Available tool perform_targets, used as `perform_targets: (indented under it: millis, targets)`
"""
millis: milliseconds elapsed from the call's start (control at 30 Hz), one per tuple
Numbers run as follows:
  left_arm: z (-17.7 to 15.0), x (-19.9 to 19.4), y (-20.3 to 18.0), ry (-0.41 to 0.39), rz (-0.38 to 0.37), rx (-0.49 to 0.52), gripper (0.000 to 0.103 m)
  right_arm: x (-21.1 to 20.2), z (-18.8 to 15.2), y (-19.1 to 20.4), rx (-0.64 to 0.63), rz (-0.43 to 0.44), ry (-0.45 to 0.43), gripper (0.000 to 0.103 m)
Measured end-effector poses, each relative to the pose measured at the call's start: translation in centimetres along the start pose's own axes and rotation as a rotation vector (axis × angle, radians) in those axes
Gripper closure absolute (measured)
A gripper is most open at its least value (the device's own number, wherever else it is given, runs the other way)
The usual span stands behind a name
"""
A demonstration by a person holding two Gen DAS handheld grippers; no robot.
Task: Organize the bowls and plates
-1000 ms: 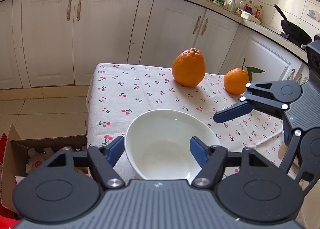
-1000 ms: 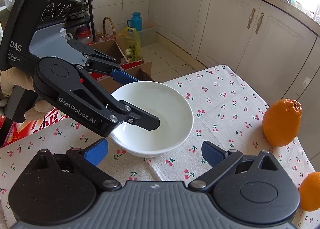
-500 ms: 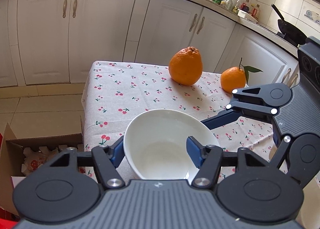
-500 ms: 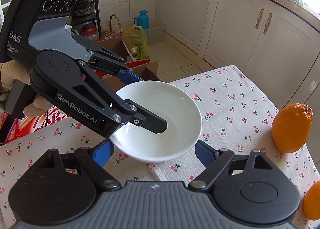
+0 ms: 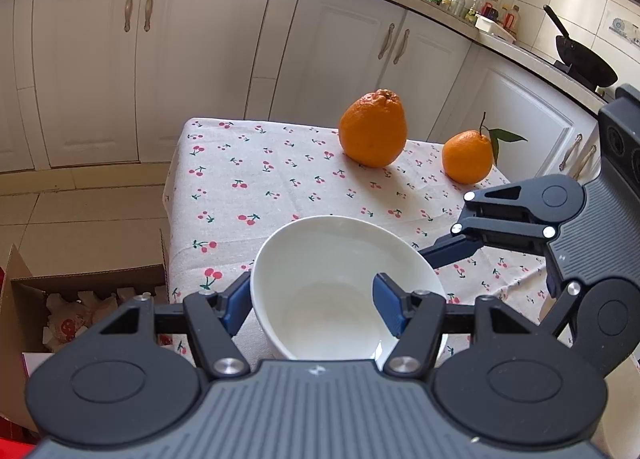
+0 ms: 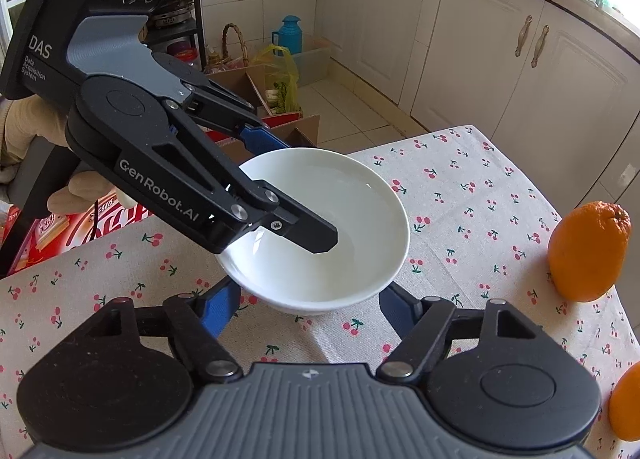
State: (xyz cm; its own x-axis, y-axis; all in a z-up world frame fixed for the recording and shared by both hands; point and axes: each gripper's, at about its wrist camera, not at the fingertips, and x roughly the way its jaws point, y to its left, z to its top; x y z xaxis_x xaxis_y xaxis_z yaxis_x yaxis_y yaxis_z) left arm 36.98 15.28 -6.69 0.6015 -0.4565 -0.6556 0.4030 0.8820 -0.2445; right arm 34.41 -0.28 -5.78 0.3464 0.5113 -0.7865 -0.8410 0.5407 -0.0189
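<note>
Round white ceramic bowl [image 5: 340, 283] — near the front edge of the surface [image 5: 280, 179], on its cherry-print cloth. My left gripper [image 5: 312, 305] is clamped on the bowl's wall, one finger inside, one outside. My right gripper [image 6: 308, 305] has just been closing, blue fingers flanking the bowl; whether they touch it I cannot tell. Two oranges — a large knobbly orange [image 5: 373, 127] and a smaller leafed orange [image 5: 467, 157] — stand well apart from the bowl.
</note>
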Motion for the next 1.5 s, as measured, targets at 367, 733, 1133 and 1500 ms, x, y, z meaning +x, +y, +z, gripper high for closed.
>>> perform_targets:
  millis: [367,733,1133,1500]
  targets:
    - [0.4,0.3,-0.2,0.021,-0.003,0.027,0.042,-0.4,-0.2,-0.3,0.019,0.011,-0.019,0.023]
    - [0.6,-0.6,-1.3,0.027,-0.006,0.038,0.042,-1.4,0.1,0.3,0.027,0.007,-0.020,0.023]
    - [1.1,-5.4,-6.5,-0.034,-0.016,0.086,0.042,-7.7,-1.1,2.0,0.035,-0.015,-0.075,0.023]
    - [-0.2,-9.5,-12.3,-0.080,-0.041,0.121,0.042,-14.3,-4.4,5.1,0.040,-0.049,-0.123,0.023]
